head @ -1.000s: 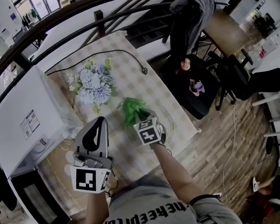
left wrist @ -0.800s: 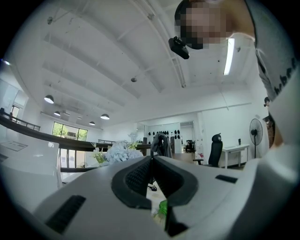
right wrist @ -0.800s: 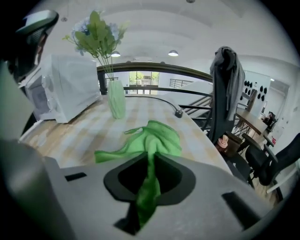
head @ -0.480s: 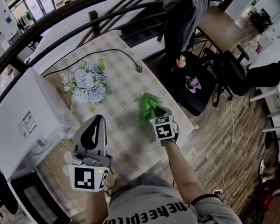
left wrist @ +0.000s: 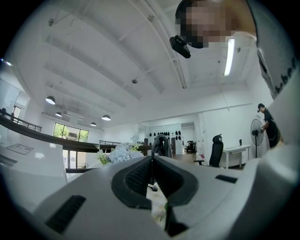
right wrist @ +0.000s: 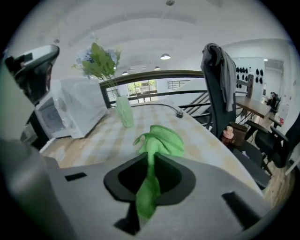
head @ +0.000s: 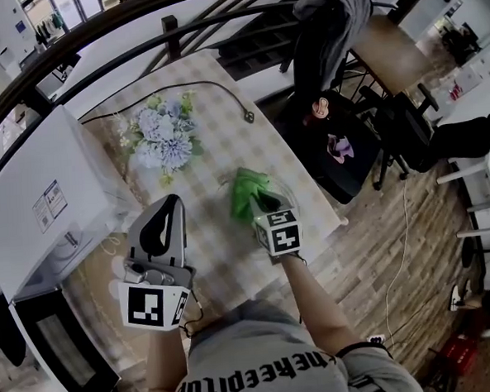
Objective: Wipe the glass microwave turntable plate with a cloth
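The right gripper (right wrist: pixel 151 157) has its jaws shut tight on a green cloth (right wrist: pixel 161 140). One end of the cloth is pinched in the narrow slot between the jaws. The rest bunches out in front of the tips and rests low over the tabletop. In the head view this right gripper (head: pixel 265 205) points away from the person, and the green cloth (head: pixel 246 191) lies on the glass turntable plate (head: pixel 290 199). The plate is clear, and only its faint curved rim can be made out around the cloth, near the right edge of the table (head: pixel 226 151).

The left gripper (left wrist: pixel 152 161) has its jaws closed together with nothing between them. It tilts upward, so its view shows mostly ceiling. In the head view the left gripper (head: pixel 171 205) is held above the near left part of the table, well apart from the cloth.

The table has a pale checked covering. A vase of pale blue and white flowers (head: pixel 163 142) stands beyond the cloth, and a white microwave (head: pixel 47 203) sits at the left. A dark power cable (head: pixel 222 89) curves across the far end. A chair draped with a grey garment (head: pixel 337 11) stands to the right.
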Motion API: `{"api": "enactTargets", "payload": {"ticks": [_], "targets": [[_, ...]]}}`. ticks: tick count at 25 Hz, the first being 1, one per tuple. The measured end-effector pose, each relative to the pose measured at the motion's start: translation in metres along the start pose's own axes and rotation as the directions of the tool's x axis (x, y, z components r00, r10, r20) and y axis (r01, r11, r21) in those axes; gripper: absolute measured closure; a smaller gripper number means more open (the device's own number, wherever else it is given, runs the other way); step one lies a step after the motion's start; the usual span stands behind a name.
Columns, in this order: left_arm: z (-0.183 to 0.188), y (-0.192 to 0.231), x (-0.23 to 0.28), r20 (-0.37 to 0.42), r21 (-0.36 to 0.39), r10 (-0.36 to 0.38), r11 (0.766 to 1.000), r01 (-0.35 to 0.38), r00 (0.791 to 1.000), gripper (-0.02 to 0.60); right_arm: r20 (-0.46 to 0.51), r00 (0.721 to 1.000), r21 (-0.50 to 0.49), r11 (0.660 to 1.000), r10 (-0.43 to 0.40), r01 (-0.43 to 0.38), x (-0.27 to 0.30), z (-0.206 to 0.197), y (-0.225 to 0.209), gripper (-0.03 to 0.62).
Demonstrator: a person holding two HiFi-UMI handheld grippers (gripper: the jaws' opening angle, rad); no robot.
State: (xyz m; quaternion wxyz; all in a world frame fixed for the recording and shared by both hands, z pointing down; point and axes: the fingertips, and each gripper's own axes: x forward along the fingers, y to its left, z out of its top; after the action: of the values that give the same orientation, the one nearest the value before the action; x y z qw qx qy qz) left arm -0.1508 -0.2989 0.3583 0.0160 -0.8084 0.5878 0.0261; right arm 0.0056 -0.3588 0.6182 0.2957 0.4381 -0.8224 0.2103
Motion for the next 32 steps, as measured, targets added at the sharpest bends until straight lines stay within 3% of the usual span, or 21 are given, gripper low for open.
{"api": "enactTargets", "payload": {"ticks": [5, 9, 12, 16, 22, 32], "targets": [[0.001, 0.001, -0.005, 0.001, 0.002, 0.01, 1.0, -0.01, 1.0, 0.571, 0.026, 0.986, -0.038, 0.986, 0.165, -0.164, -0.001, 0.006, 0.068, 0.549], [0.001, 0.0, -0.007, 0.0, -0.003, 0.014, 1.0, -0.014, 1.0, 0.571, -0.048, 0.978, -0.109, 0.972, 0.204, -0.208, 0.01, -0.006, 0.099, 0.549], [0.002, -0.003, -0.008, -0.001, -0.003, 0.014, 1.0, -0.014, 1.0, 0.571, -0.104, 0.979, -0.17, 0.967, 0.176, -0.192, 0.019, -0.022, 0.103, 0.549], [0.003, -0.003, -0.008, -0.001, 0.0, 0.019, 1.0, -0.019, 1.0, 0.571, -0.104, 0.981, -0.164, 0.97, 0.166, -0.181, 0.018, -0.024, 0.095, 0.549], [0.004, -0.006, -0.008, 0.0, 0.004, 0.02, 1.0, -0.02, 1.0, 0.571, -0.11, 0.991, -0.196, 0.975, 0.082, -0.103, 0.012, -0.032, 0.059, 0.549], [0.004, -0.017, -0.005, -0.002, 0.005, 0.001, 1.0, -0.001, 1.0, 0.571, -0.087, 0.996, -0.121, 0.992, -0.035, 0.024, -0.004, -0.039, -0.003, 0.549]]}}
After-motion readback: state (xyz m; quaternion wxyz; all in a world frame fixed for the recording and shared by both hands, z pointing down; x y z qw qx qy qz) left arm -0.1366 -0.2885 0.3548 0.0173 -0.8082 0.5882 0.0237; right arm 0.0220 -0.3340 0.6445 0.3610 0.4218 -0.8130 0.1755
